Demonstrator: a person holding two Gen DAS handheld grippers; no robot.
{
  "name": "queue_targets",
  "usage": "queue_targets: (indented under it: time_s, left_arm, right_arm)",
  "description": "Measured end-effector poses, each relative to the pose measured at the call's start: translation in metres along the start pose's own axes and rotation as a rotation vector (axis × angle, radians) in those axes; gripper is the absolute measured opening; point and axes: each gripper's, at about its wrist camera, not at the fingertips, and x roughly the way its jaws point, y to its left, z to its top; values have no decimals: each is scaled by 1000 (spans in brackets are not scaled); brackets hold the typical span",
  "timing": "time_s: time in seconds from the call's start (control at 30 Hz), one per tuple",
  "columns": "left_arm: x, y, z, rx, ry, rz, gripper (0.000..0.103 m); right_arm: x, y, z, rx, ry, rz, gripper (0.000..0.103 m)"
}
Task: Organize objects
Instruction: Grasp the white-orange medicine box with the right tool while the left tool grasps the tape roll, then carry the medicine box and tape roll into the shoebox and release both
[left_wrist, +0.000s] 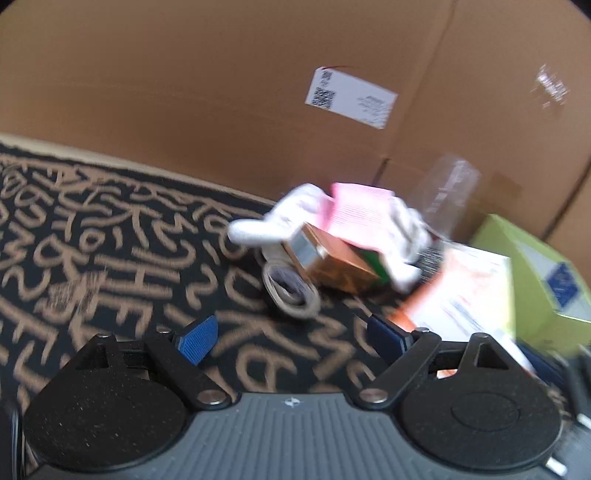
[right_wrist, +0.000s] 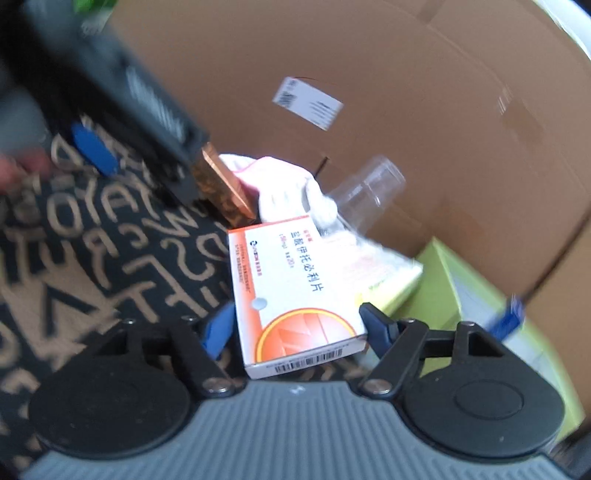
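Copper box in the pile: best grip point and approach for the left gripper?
Take the copper box across its long flat sides near the silver end, coming in from the rug side. That end juts free; the far end sits under the white cloth and pink sheet.

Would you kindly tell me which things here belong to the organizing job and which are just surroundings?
Job:
- medicine box, between the right gripper fingers
- copper box
- white cloth
- pink leaflet
- clear plastic cup
- coiled cable
- green box
- left gripper, open and empty

Surroundings:
- cardboard wall with its label
- patterned mat
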Motion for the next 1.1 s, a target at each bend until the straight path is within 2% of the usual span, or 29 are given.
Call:
queue_targets:
  time_s: [0.1,0.2,0.23,0.27,0.3,0.33,0.5,0.67,0.7,0.77,0.8,0.9,0.97,1.1]
  left_arm:
    - [15,-8,6,83,-28,71,91]
    - [28,-14,9,143,-31,99,89]
    - [30,-15,9,162,-34,107,86]
    - [32,-16,9,191,-38,113,72]
    - [31,-17,7,219,-45,122,62]
    - [28,-17,6,238,-51,123,45]
    - [-3,-9,-10,231,-11,-14,45]
    - [-48,-23,-50,343,30,-106,45]
    - [-54,-28,-57,348,31,-103,46]
    - [-63,-34,-66,350,38,-88,64]
    - [-67,-35,-68,344,37,-80,65]
    - [-65,-34,-67,305,52,-82,65]
    - [-59,-35,-61,279,69,-77,59]
    - [-50,-36,-55,247,56,-38,57]
  right_arm:
    - [-18,-29,-7,254,57,171,73]
    - [-34,-54,-23,484,90,316,73]
    - [-40,-58,-28,522,96,332,73]
    - [-46,-60,-31,542,98,332,73]
    - [-52,-62,-35,551,101,324,73]
    - [-56,-63,-38,555,104,316,73]
    - [-78,-66,-55,565,135,297,73]
    - [-95,-57,-69,517,186,303,74]
    - [-98,-55,-70,501,185,306,76]
    - [-100,-54,-69,477,182,293,79]
    - [-100,-54,-68,466,181,284,80]
    - [-95,-52,-64,415,170,272,81]
    - [-90,-48,-60,379,167,266,81]
    - [-86,-44,-55,340,151,267,81]
